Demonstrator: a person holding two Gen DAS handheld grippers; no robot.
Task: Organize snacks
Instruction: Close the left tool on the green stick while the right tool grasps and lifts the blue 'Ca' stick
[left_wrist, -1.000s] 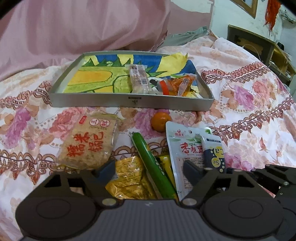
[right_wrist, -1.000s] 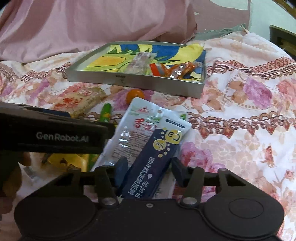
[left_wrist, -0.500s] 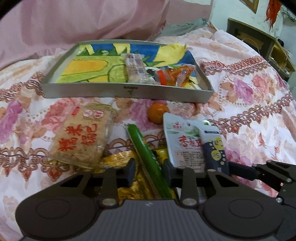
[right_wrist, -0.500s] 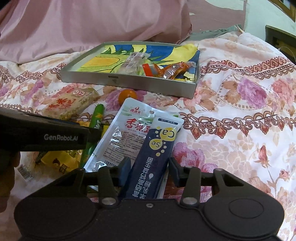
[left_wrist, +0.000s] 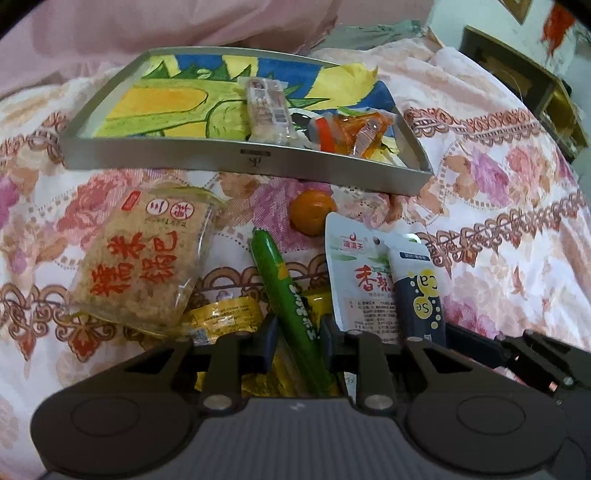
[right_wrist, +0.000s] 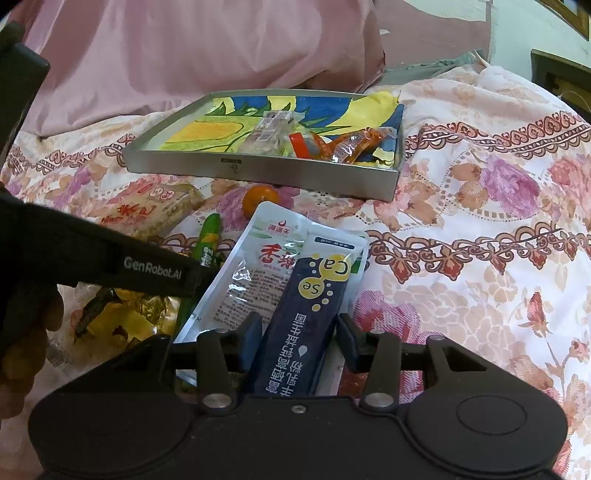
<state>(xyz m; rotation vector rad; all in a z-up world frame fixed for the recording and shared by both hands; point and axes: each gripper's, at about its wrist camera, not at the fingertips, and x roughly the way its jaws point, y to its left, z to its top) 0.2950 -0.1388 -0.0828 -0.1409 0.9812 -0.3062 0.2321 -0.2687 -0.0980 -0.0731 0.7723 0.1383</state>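
Left hand-held gripper (left_wrist: 298, 341) pitched down over the bed (left_wrist: 498, 229), just clamped onto green stick snack (left_wrist: 286, 299), right hand-held gripper (right_wrist: 300, 341) pitched down, part-open astride navy sachet (right_wrist: 308, 317) (contact unclear).

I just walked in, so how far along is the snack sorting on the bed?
Early. Done: a clear pack and orange packets lie in the tray. In hand: left claw shut on the green stick, right claw around the blue sachet. Left: rice cake, orange, white pouch, yellow packets.
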